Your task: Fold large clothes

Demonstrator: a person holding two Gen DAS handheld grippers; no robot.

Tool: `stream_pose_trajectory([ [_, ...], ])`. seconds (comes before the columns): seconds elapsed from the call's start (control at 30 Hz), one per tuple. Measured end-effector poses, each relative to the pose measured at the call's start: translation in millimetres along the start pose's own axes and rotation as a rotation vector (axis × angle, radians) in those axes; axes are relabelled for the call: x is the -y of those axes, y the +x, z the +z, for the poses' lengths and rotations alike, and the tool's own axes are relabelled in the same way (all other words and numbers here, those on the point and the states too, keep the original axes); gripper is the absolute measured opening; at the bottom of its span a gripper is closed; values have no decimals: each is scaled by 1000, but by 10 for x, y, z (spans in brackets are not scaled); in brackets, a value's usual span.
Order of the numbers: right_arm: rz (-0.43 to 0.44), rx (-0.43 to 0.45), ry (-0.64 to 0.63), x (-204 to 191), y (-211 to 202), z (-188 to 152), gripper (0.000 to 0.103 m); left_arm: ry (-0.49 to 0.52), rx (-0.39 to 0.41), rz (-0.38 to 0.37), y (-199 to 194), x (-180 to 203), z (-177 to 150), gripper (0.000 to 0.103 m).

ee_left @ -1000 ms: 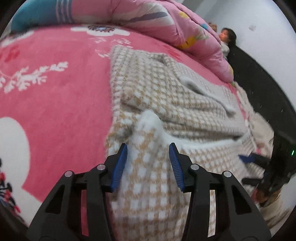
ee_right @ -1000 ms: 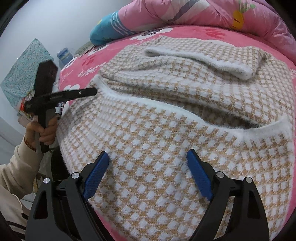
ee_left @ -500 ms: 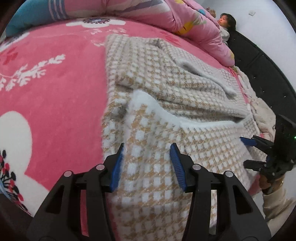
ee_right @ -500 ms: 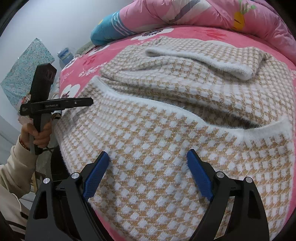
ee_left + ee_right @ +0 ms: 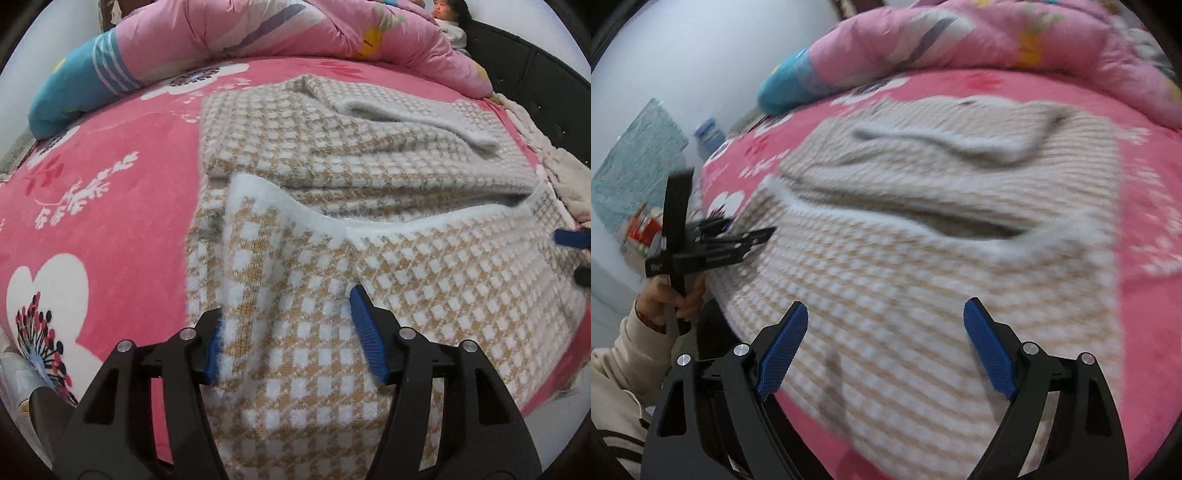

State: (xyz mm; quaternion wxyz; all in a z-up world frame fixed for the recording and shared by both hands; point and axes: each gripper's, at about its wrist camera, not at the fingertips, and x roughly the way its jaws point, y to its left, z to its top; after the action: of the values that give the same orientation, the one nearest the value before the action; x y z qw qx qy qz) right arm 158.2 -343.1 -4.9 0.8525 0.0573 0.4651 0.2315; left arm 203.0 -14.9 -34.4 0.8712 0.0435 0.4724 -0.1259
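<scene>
One checked tan-and-white sweater (image 5: 369,206) lies part-folded on the pink floral bed (image 5: 110,192), its white-edged hem doubled up over the body, with one pink quilt (image 5: 295,29) bunched beyond it. Two tongs: left tongs (image 5: 288,332) spread wide over the near hem, holding nothing; right tongs (image 5: 886,347) likewise wide apart and empty. Versus 0.5 s ago, the left tongs have opened further, and the right view has blurred.
</scene>
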Motion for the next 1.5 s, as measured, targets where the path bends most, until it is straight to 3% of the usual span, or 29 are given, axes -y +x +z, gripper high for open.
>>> stream_pose_trajectory([
  [0.17,-109,76,119,477,-446,-81,84,-3,7,27,-21,39,-23,58],
  [0.3,-130,94,178,728,-472,-43,84,4,8,46,6,59,-20,59],
  [0.43,-140,77,181,831,-293,71,75,-4,10,51,25,74,-15,61],
  [0.57,-144,21,205,933,-86,141,58,-8,9,53,30,68,-10,62],
  [0.77,-101,9,179,819,-245,-31,43,-9,9,53,31,67,-9,62],
  [0.9,-51,-22,170,747,-331,-150,41,-8,10,54,34,68,-6,62],
  [1.23,-53,-100,194,925,27,66,34,-6,2,72,49,76,8,63],
  [1.5,-104,-129,114,675,66,61,28,4,-1,97,36,137,18,63],
])
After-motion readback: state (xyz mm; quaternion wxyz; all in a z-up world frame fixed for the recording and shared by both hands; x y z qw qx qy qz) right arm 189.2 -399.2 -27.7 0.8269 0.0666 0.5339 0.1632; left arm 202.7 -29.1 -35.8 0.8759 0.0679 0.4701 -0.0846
